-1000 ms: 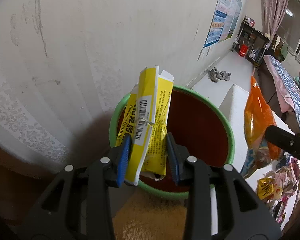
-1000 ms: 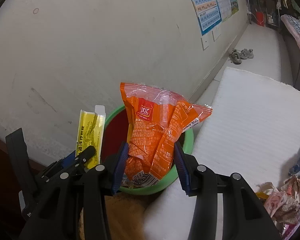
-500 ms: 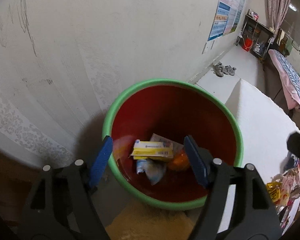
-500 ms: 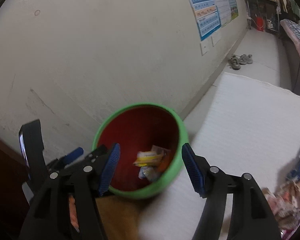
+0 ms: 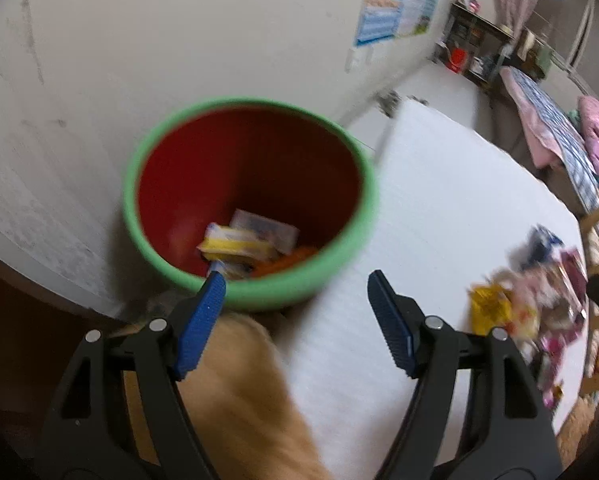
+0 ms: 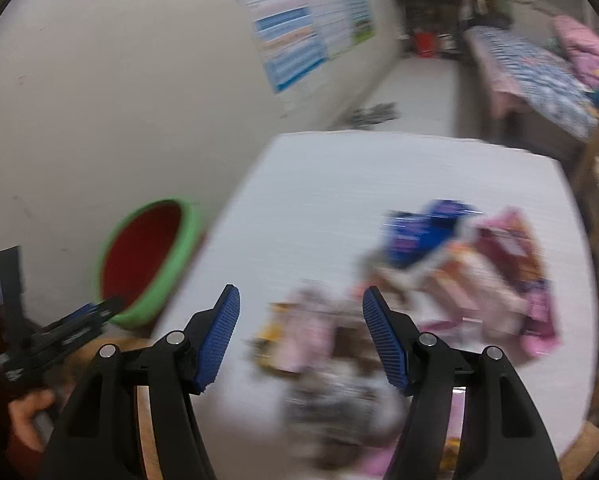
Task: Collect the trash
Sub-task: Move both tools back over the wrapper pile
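Note:
A red bin with a green rim stands by the wall and holds a yellow packet, a white wrapper and an orange bag. My left gripper is open and empty, just above the bin's near rim. My right gripper is open and empty over the white mat, pointing at a blurred pile of wrappers. The bin sits to its left, and the left gripper shows at the far left. The pile also shows in the left wrist view.
A white mat covers the floor right of the bin. A tan furry surface lies under my left gripper. A bed with patterned bedding, shelves and a wall poster stand farther back.
Both grippers opened and dropped the yellow packet and the orange bag into the bin. Both have since swung right, the right one away toward the wrapper pile.

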The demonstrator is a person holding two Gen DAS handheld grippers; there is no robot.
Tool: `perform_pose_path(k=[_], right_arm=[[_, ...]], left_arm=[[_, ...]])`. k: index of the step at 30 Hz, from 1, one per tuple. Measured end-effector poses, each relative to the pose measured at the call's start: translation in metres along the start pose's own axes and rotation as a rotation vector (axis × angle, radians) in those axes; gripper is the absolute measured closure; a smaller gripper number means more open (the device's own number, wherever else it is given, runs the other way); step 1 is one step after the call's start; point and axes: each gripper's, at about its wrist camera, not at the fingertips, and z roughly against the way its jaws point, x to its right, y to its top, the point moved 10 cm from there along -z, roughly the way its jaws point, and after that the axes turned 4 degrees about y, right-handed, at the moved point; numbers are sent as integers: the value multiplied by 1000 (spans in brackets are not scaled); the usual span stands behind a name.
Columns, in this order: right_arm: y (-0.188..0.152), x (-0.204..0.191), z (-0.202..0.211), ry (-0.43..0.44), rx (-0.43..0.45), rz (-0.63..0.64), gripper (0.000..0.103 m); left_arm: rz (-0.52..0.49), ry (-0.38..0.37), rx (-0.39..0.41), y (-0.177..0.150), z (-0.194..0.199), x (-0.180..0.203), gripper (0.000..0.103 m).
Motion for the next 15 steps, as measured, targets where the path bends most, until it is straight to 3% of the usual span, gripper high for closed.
perform_pose_path(k=[4,9,15], right_arm=[[-13,65,18,-95,18,-62,40],[-28,125,33,-140,22,-184,40],[-39,139,46,-141,38,-198,40]], left_arm=[[-87,-56,-15,-14,4,45,33],[-192,-174,-20,-19,10,114,33],[-295,-235,-27,-26,12,175,33]])
